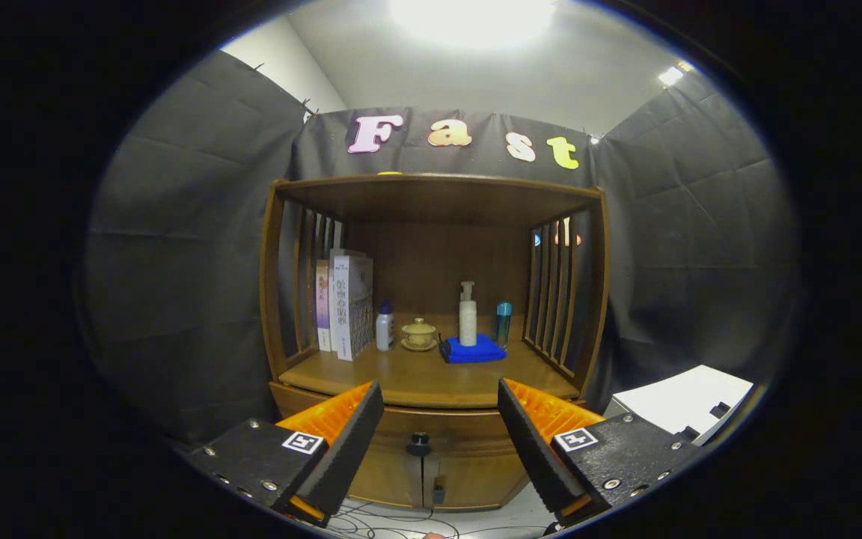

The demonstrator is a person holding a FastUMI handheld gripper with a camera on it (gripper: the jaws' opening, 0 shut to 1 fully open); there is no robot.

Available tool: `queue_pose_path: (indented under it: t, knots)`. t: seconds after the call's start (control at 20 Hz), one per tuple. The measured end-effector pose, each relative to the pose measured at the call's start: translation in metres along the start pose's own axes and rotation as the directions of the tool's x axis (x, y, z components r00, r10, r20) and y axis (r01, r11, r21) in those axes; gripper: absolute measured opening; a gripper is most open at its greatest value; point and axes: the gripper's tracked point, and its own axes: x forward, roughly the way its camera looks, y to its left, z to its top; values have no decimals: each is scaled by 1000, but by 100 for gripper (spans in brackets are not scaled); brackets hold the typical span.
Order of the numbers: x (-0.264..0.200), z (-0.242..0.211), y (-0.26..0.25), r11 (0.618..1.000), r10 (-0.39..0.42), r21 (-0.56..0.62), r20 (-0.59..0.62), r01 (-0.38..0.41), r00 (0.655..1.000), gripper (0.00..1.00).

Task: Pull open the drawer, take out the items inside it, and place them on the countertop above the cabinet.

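**Tongs spread ahead of closed drawer**

The tongs (440, 408) are spread, holding nothing. Between and just beyond the fingers, the drawer (438, 425) sits closed, its dark knob (419, 444) centred. Above it, the bench (431, 378) carries books (345, 303), bottles and a blue cloth (474, 349).

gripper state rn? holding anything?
Gripper: open, fingers spread wide, holding nothing, drawer knob just ahead between them, not touched.
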Motion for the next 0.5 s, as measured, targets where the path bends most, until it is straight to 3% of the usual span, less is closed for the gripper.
queue_pose_path:
  t: [0.25,0.5]
  knots:
    - [20,-26,-10,998,-31,50,-47,34,998,96]
    - [57,-67,20,999,32,8,-84,-31,996,96]
